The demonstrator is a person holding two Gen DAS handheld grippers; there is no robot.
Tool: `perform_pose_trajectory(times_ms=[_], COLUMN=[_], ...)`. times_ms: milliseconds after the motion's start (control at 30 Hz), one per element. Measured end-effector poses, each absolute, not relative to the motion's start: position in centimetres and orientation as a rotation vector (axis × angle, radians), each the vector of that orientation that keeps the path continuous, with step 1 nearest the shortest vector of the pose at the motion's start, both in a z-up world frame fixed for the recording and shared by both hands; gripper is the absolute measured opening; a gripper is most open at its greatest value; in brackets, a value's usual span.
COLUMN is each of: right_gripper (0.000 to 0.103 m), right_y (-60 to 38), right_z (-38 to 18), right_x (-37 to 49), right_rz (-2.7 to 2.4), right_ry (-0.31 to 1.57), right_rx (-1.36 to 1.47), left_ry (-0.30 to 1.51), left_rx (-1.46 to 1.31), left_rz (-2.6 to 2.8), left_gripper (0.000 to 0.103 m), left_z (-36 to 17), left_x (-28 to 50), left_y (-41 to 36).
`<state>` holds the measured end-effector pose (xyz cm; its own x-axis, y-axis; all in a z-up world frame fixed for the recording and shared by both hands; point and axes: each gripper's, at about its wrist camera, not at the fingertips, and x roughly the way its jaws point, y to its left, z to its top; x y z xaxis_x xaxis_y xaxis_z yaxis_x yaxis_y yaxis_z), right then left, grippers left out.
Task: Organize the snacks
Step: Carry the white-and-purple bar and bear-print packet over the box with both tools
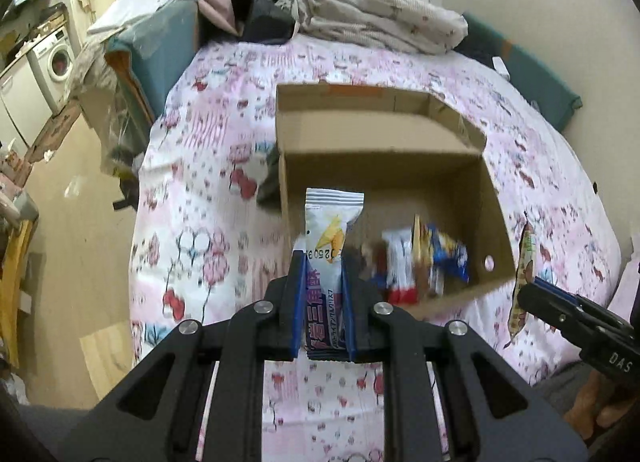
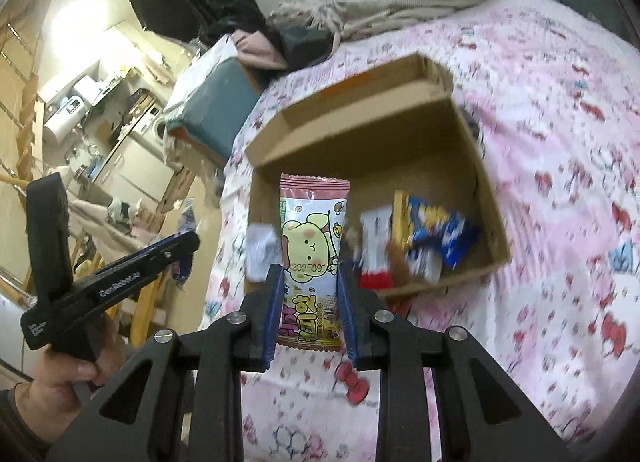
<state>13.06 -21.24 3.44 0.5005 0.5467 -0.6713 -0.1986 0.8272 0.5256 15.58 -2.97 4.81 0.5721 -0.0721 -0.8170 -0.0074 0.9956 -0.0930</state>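
My left gripper (image 1: 322,262) is shut on a white snack packet with a yellow corn picture (image 1: 330,230), held above the near left corner of an open cardboard box (image 1: 380,170). My right gripper (image 2: 310,274) is shut on a pink snack packet with a yellow bear cartoon (image 2: 312,238), held over the near left part of the same box (image 2: 472,150). Several snack packets, blue, white and red (image 1: 424,262), lie in the box's near right corner; they also show in the right wrist view (image 2: 416,238). The right gripper (image 1: 532,282) shows at the right of the left view, the left gripper (image 2: 180,246) at the left of the right view.
The box sits on a bed with a pink floral sheet (image 1: 208,190). Bundled bedding and clothes (image 1: 380,14) lie at the head. A teal box (image 1: 160,50) stands beside the bed on the left. A washing machine (image 1: 56,58) stands far left.
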Motion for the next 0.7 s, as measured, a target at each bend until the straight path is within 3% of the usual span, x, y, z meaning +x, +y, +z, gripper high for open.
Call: perform_pose_trajectory(times_ms=[367,700], right_gripper=[0.028,0.028], right_y=[-22.8,-24.2], right_z=[2.3,-3.6], right_x=[19.8,21.5], right_rz=[0.399,0.317], right_ry=[0.927,1.045], right_rx=[0.38,0.458], left_ry=[0.944,0.945], left_rx=[-0.038,-0.073], left_rz=[-0.038,-0.06], left_gripper=[0.013,0.013], left_z=[3.5,-1.5], left_x=[20.9,22.4], left_y=[-5.3,-5.4])
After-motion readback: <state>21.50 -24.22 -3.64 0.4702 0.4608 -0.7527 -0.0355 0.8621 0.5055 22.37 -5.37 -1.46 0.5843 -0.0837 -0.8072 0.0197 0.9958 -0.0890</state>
